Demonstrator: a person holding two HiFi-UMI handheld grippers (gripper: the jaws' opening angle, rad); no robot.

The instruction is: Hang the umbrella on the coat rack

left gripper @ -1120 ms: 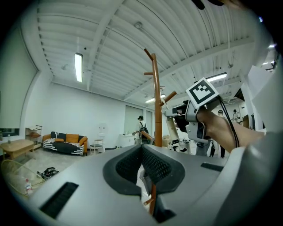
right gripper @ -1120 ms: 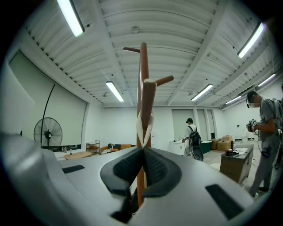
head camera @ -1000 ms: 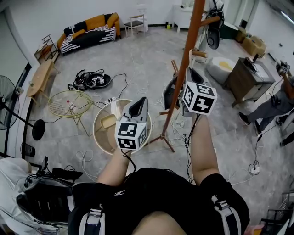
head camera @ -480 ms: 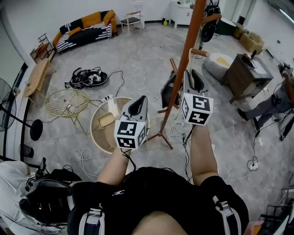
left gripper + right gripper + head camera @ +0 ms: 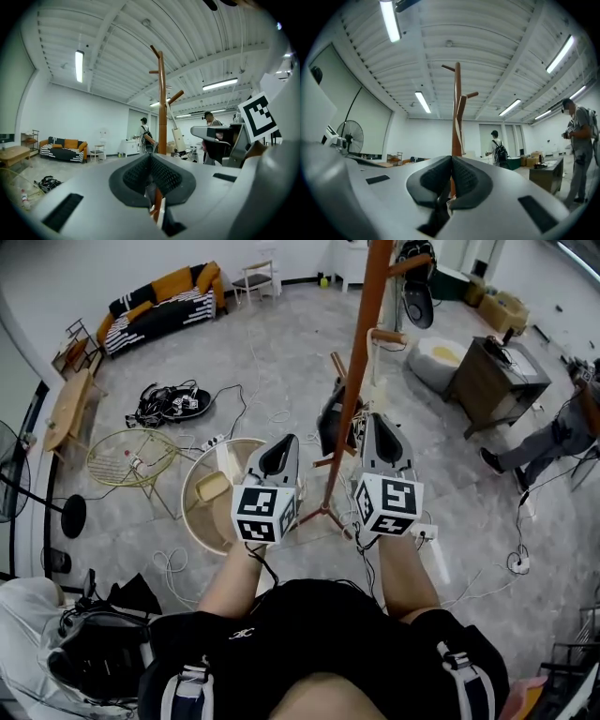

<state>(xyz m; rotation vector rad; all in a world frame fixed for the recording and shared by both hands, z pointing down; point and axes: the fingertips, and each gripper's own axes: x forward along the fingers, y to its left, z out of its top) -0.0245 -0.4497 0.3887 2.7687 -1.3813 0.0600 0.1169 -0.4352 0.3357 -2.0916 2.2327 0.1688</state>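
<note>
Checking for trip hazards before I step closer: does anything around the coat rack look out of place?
Loose cables snake over the floor, and a tangled heap lies left of the coat rack. Nothing looks spilled or damaged.

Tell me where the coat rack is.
In the head view the coat rack stands just beyond the right gripper, its pole rising between that and the left gripper, round table to its left.
</note>
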